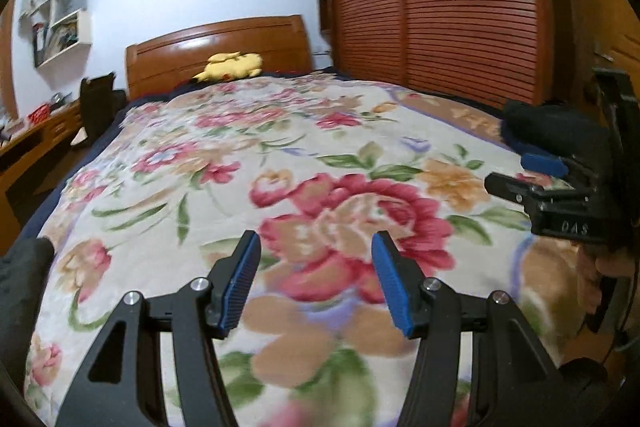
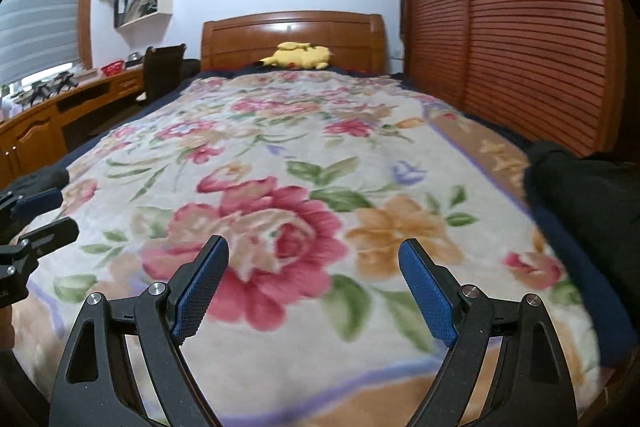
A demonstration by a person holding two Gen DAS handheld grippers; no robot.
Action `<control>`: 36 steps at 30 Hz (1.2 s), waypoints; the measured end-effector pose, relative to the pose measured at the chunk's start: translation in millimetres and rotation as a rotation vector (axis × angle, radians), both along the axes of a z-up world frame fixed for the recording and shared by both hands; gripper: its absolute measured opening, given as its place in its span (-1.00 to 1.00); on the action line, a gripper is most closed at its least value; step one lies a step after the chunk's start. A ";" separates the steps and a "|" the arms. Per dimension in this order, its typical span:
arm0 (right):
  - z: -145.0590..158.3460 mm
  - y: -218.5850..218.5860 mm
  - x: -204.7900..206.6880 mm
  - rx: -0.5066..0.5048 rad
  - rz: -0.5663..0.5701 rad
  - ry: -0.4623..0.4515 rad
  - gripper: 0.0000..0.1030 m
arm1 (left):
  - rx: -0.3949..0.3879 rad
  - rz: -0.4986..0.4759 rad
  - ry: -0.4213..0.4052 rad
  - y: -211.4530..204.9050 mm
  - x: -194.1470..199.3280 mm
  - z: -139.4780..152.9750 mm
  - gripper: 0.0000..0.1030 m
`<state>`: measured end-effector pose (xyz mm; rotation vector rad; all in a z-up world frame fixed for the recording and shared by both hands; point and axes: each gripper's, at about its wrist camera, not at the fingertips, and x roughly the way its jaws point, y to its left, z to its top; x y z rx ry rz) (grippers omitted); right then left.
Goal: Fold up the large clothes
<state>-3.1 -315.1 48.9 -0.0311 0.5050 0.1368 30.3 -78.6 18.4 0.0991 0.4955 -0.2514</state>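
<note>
Left wrist view: both grippers, left gripper point(image 1: 316, 255) and right gripper point(image 2: 314, 263), gape wide, holding nothing, over the floral blanket point(image 1: 280, 155); a dark garment point(image 2: 580, 195) is bunched at the blanket's right edge, long axis unclear.

Open floral blanket point(image 2: 304, 155) ahead, wardrobe point(image 2: 512, 27) crowding right

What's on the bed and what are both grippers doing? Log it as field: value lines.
surface: bed with floral blanket spread flat
left gripper: open, empty, over the blanket
right gripper: open, empty, over the blanket
dark garment: at the bed's right edge
second dark cloth: at the left edge
yellow plush: by the headboard
right of bed: slatted wardrobe
left of bed: desk, chair
</note>
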 end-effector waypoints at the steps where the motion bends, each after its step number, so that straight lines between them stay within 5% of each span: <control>1: -2.2 6.1 3.1 0.005 0.006 0.001 0.72 | -0.011 0.023 -0.001 8.4 3.2 -1.7 0.10; 18: -4.3 116.6 65.2 0.009 0.136 -0.073 0.72 | -0.073 0.228 -0.039 110.0 55.2 -6.6 0.10; 36: -12.2 133.9 75.3 0.023 0.163 -0.174 0.72 | -0.040 0.289 -0.074 122.2 60.2 -23.4 0.11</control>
